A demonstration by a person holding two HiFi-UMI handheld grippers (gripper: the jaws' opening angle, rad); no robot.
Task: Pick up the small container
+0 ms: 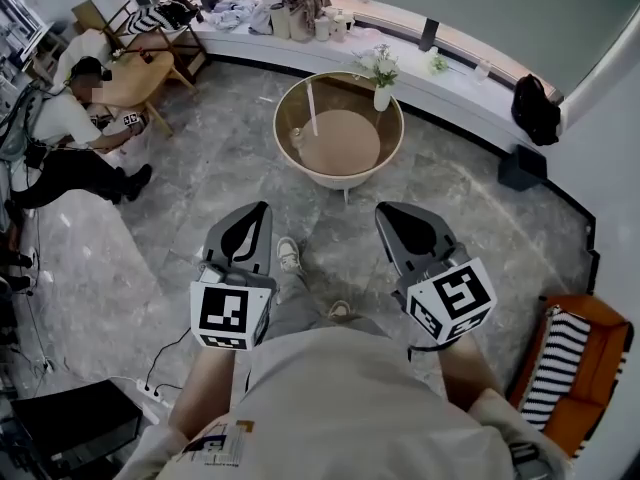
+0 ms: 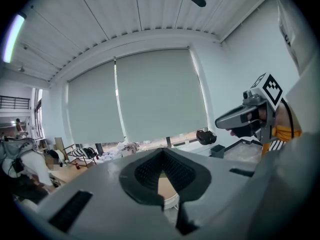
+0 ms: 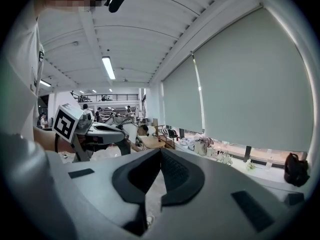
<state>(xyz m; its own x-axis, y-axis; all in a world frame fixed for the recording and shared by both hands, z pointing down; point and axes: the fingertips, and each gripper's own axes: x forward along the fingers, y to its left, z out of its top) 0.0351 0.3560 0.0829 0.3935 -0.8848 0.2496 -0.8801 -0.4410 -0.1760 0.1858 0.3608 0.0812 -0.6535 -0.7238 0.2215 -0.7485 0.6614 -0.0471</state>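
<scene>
A round glass-topped table (image 1: pixel 388 140) stands a step ahead of me on the marble floor. A white vase of flowers (image 1: pixel 381 76) sits at its far rim. Near its left rim is a small clear object (image 1: pixel 296 135), too small to tell whether it is the small container. My left gripper (image 1: pixel 254 220) and right gripper (image 1: pixel 392 218) are held side by side at waist height, short of the table, both shut and empty. In the left gripper view the closed jaws (image 2: pixel 161 156) point toward the window, and the table top (image 2: pixel 167 188) shows below them. The right gripper's closed jaws (image 3: pixel 160 156) hold nothing.
A person (image 1: pixel 62 128) sits at a wooden table at the far left. The window ledge (image 1: pixel 300 40) carries bags and clothes. A black bag (image 1: pixel 536 108) and a dark box (image 1: pixel 520 166) are at the right. An orange chair with a striped cushion (image 1: pixel 572 360) stands at the lower right, and a power strip (image 1: pixel 150 393) lies at the lower left.
</scene>
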